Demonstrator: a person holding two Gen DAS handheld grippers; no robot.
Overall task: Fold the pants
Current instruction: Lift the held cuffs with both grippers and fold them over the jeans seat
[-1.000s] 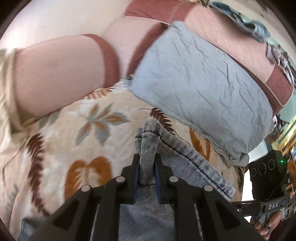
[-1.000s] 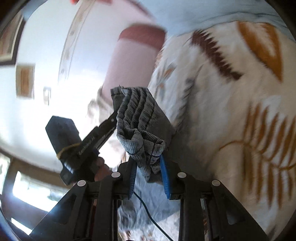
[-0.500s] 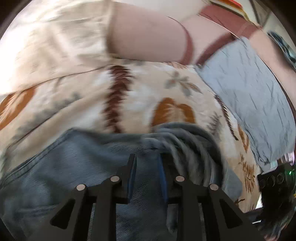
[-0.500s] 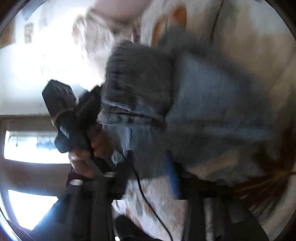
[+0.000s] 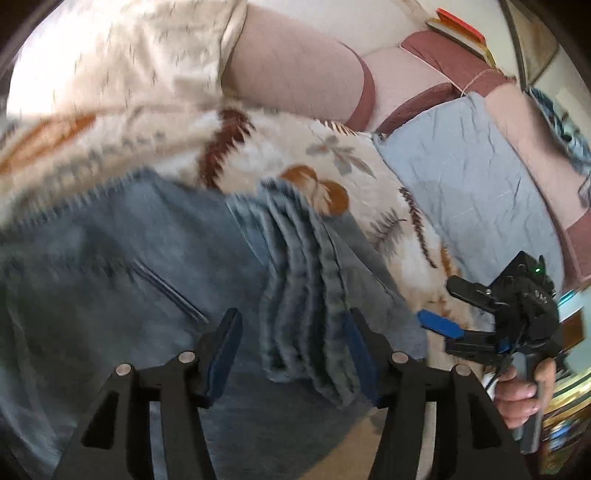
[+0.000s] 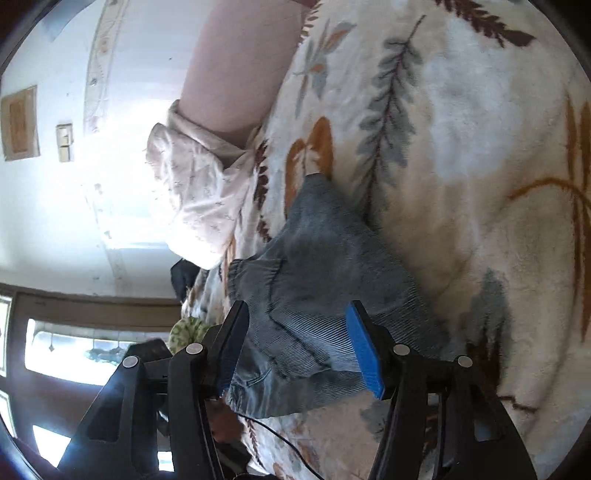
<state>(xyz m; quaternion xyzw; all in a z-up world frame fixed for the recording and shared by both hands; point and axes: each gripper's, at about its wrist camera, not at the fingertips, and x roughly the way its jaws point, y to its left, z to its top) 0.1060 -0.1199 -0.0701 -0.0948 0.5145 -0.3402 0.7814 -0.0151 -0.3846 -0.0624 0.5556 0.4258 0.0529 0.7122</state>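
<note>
The blue denim pants [image 5: 140, 280] lie on the leaf-print blanket [image 5: 280, 147], with the ribbed elastic waistband [image 5: 306, 295] folded over on top. My left gripper [image 5: 291, 347] is open, its jaws standing either side of the waistband, holding nothing. My right gripper [image 6: 299, 350] is open too, just above the folded pants [image 6: 317, 280] in the right wrist view. The right gripper also shows at the right of the left wrist view [image 5: 439, 325], held in a hand.
A pink pillow [image 5: 295, 74] and a light blue pillow [image 5: 472, 173] lie at the head of the bed. A cream patterned pillow [image 6: 199, 195] lies by the wall. Books [image 5: 461, 33] sit on the headboard.
Both grippers have opened and let go of the waistband. The pants have gone from lifted to lying folded on the blanket, and both grippers have drawn back a little.
</note>
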